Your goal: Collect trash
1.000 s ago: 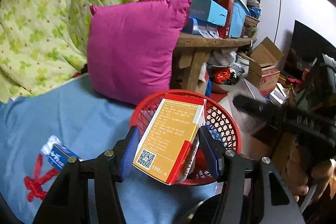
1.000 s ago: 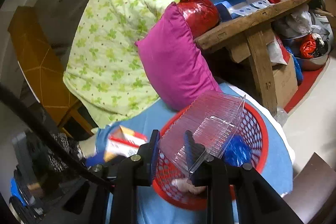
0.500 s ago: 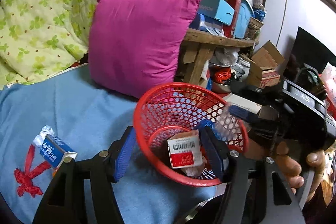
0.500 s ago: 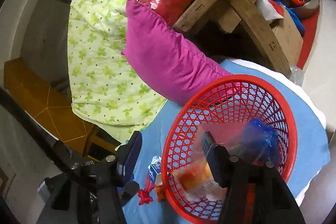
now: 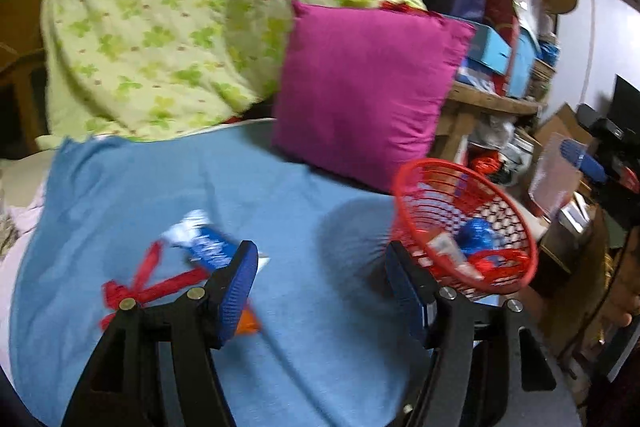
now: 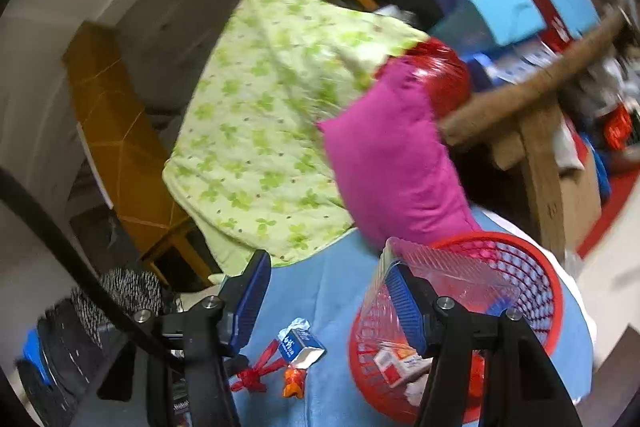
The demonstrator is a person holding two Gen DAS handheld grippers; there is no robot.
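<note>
My left gripper (image 5: 320, 291) stands open over the blue blanket (image 5: 304, 195), with nothing between its fingers. Just left of it lie a blue-and-white carton (image 5: 208, 247), a red ribbon (image 5: 148, 287) and an orange wrapper (image 5: 247, 323). The red mesh basket (image 5: 440, 171) at the right holds a red-and-white box (image 5: 452, 255) and a blue wrapper (image 5: 476, 231). My right gripper (image 6: 326, 303) is open too. A clear plastic container (image 6: 452, 279) rests against its right finger above the basket (image 6: 548, 291), not pinched. The same carton (image 6: 298, 341), ribbon (image 6: 256, 375) and orange wrapper (image 6: 294, 379) show below.
A magenta pillow (image 5: 368, 87) leans behind the basket, with a green floral quilt (image 5: 180, 27) to its left. A wooden bench (image 5: 492, 103) stacked with boxes stands at the right, with cartons and clutter on the floor beyond. The blanket's edge drops off just past the basket.
The left gripper let go of the orange box, which fell into the basket, and swung left toward the carton. The right gripper opened off the clear container, which still hangs at its right finger.
</note>
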